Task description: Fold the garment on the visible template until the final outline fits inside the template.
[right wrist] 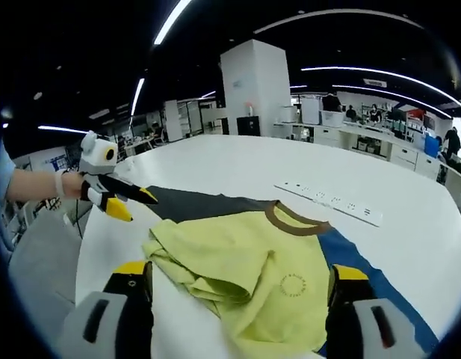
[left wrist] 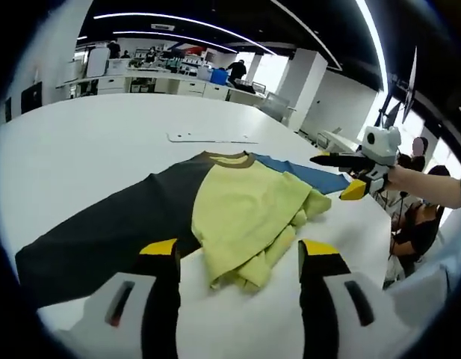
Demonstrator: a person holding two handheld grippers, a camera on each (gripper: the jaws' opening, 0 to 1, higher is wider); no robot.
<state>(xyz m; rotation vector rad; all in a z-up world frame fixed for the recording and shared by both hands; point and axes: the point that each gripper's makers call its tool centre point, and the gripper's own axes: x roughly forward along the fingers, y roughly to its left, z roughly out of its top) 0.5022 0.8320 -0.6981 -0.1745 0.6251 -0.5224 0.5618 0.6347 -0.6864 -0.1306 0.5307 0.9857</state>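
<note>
The garment [left wrist: 237, 217] lies spread on the white table [left wrist: 81, 149], a T-shirt with a yellow-green front panel, a dark grey side and a blue side, and a brown collar. In the left gripper view it sits just ahead of the left gripper [left wrist: 237, 262], whose two yellow-tipped jaws stand wide apart with nothing between them; the crumpled yellow hem lies in the gap in front of the jaws, and the dark grey part stretches away to the left of that gripper. Beyond the shirt, further from the gripper, a flat white power strip [left wrist: 211, 138] rests on the table.

In the right gripper view the right gripper [right wrist: 241, 280] also holds its jaws apart and empty, hovering over the near edge of the shirt, with the bunched yellow fabric between and ahead of the jaws and the blue part by the right-hand jaw. The other gripper appears in each view, held in a hand above the table beside the shirt, off to the side of that view's own jaws. Desks and people stand in the office background
</note>
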